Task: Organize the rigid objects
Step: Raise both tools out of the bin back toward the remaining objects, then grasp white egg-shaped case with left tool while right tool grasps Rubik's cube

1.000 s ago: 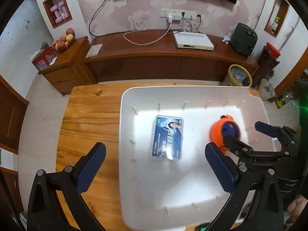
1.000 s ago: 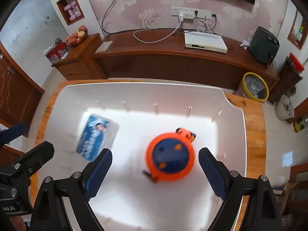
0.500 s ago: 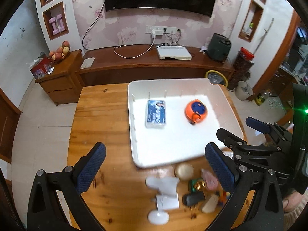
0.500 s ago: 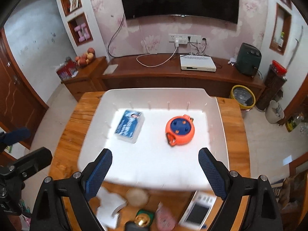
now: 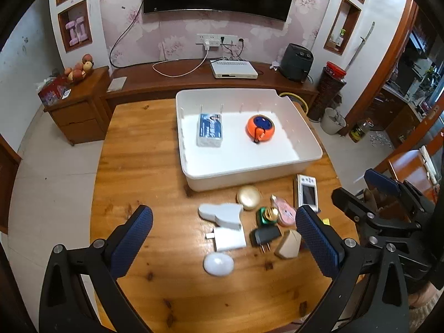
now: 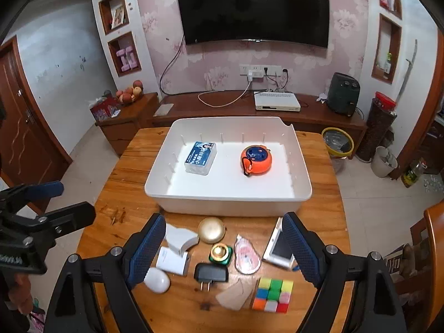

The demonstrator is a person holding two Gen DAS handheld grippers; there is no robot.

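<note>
A white bin (image 5: 308, 136) (image 6: 301, 166) on the wooden table holds a blue card box (image 5: 210, 130) (image 6: 200, 154) and an orange round tape reel (image 5: 260, 128) (image 6: 255, 159). In front of the bin lie several small items: a gold round tin (image 6: 211, 230), a black plug adapter (image 6: 211, 273), a white charger (image 6: 172, 260), a white oval (image 6: 156, 279), a colour cube (image 6: 273, 295) and a white handheld device (image 6: 278, 246). My left gripper (image 5: 223, 238) and my right gripper (image 6: 222, 252) are both open and empty, held above these items.
A low wooden TV cabinet (image 6: 249, 111) stands behind the table with a white set-top box (image 6: 277, 105). A yellow-rimmed bin (image 6: 337, 143) stands on the floor at the right. A wooden chair (image 6: 433, 263) is at the right edge.
Both grippers have pulled back and up from over the bin to above the loose items at the table's front. The orange reel now rests in the bin. Both stay open.
</note>
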